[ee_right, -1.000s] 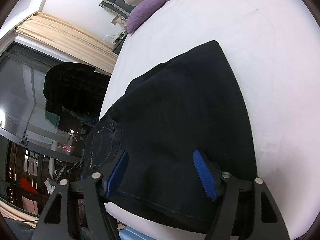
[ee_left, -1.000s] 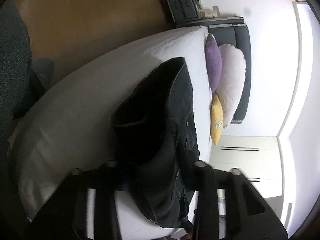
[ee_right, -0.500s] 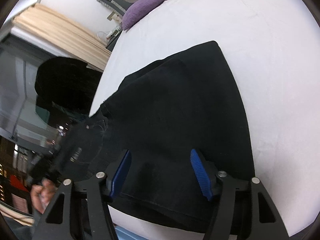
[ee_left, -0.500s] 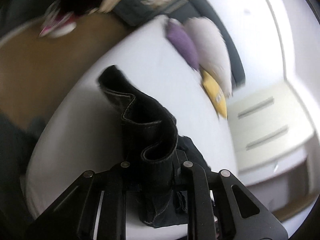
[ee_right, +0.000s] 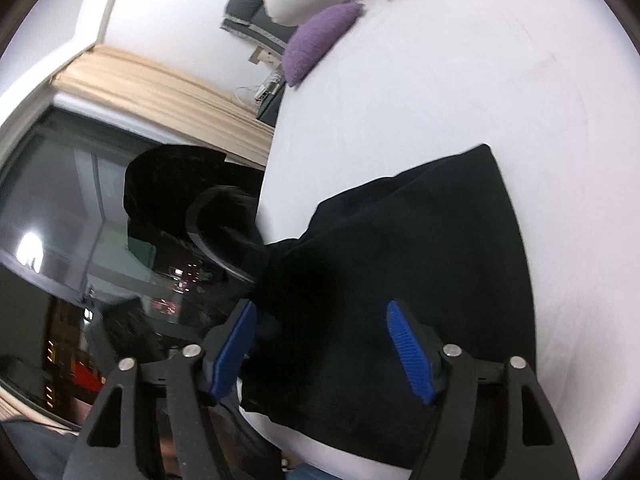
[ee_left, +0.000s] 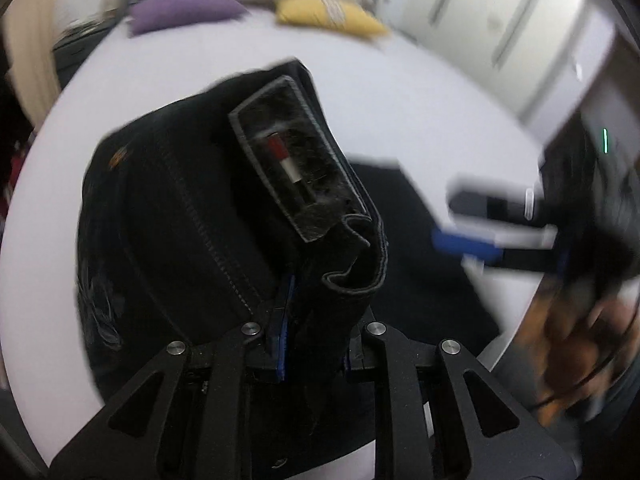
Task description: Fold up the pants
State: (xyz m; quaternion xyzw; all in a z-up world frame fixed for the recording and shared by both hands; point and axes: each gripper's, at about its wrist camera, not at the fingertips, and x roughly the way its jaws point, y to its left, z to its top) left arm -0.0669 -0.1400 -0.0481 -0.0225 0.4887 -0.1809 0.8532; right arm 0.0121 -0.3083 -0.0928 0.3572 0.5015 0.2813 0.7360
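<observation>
My left gripper (ee_left: 316, 344) is clamped on a bunched end of the black pants (ee_left: 192, 216). A second ago its jaws stood wide with the cloth lying loose between them; they have closed down onto it, and the end that lay flat on the white bed (ee_left: 400, 92) now stands lifted straight ahead of the fingers, its leather waistband patch (ee_left: 296, 164) turned up toward me. I read that as the fold getting under way — the waist end picked up, ready to be carried over the rest.

My right gripper (ee_right: 320, 344) has its jaws apart, opened a little further in the last half second, with nothing pinched; the rest of the pants (ee_right: 420, 280) lies flat on the bed directly beneath and ahead of its blue pads (ee_right: 408, 344), and whether they touch the cloth I cannot tell.

The left view alone shows the grip and the patch, plus the other tool, blurred, off to its right. The right view alone shows how much cloth is flat and how the lifted part rises off to its left, out past the bed's edge — toward the dark window (ee_right: 60, 220).
</observation>
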